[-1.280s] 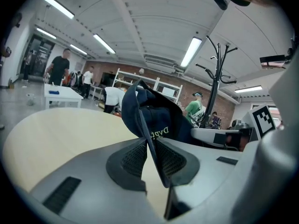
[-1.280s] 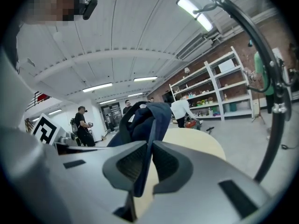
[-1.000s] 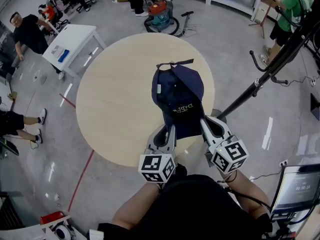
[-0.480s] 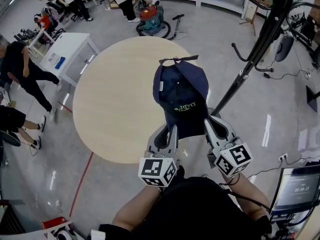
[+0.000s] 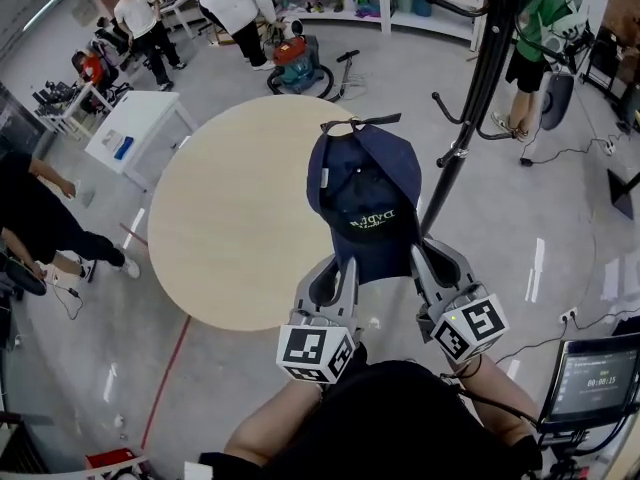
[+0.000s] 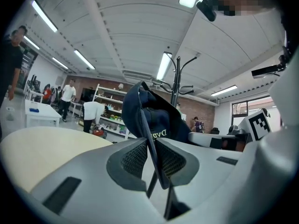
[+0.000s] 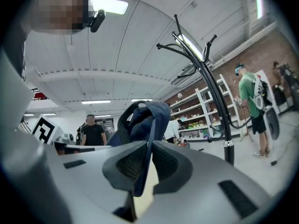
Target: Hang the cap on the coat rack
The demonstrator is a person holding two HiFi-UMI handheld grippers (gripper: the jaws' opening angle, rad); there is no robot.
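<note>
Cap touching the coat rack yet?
Apart. The right gripper view shows the cap, pinched in the jaws, well left of the coat rack, with floor and shelving visible between them.

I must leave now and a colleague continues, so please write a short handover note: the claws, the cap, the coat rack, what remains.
Left claw: shut on one side of the brim of the cap.
Right claw: shut on the other side.
Cap: held up between both claws, over the near edge of the round table.
Coat rack: to the right, beyond the cap, not touching it.
Done: cap picked up.
Left: bring it to a hook, hang it, open both claws.
</note>
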